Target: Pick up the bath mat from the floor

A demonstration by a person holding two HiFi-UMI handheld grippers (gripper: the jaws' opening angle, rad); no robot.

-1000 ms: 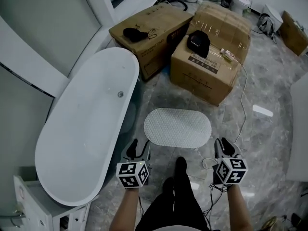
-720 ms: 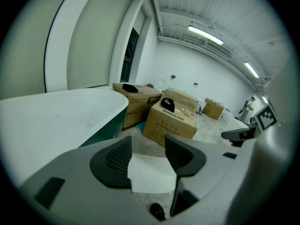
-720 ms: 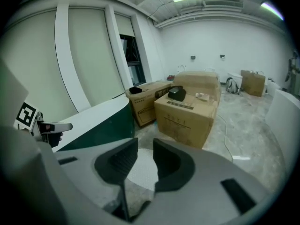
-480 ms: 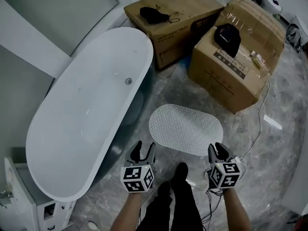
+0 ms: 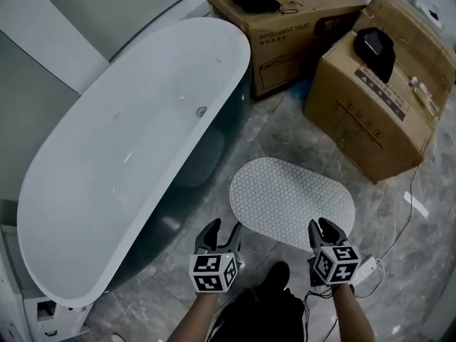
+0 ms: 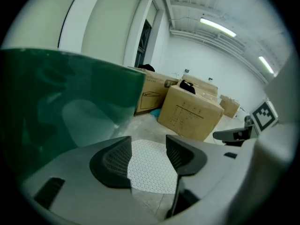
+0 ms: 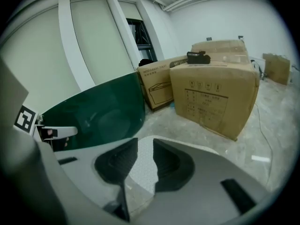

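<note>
Bath mat lay flat on the floor just beside the bathtub: white, oval, finely dotted (probably thin, limp). Left claw, on the mat's tub side, was opening, nothing between its jaws. Right claw, on the side away from the tub, was narrowly apart and empty. Risk: jaws skidding over the floor-hugging edge, or a one-sided grip letting it sag.

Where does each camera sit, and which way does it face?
Head view: on the person's head, steeply down at the bath mat; forearms, left hand-held gripper, right hand-held gripper show.
Left gripper view: on that gripper, facing the mat; its empty jaws, opening, show.
Right gripper view: likewise; jaws apart, empty.
All share mat and cardboard boxes.
</note>
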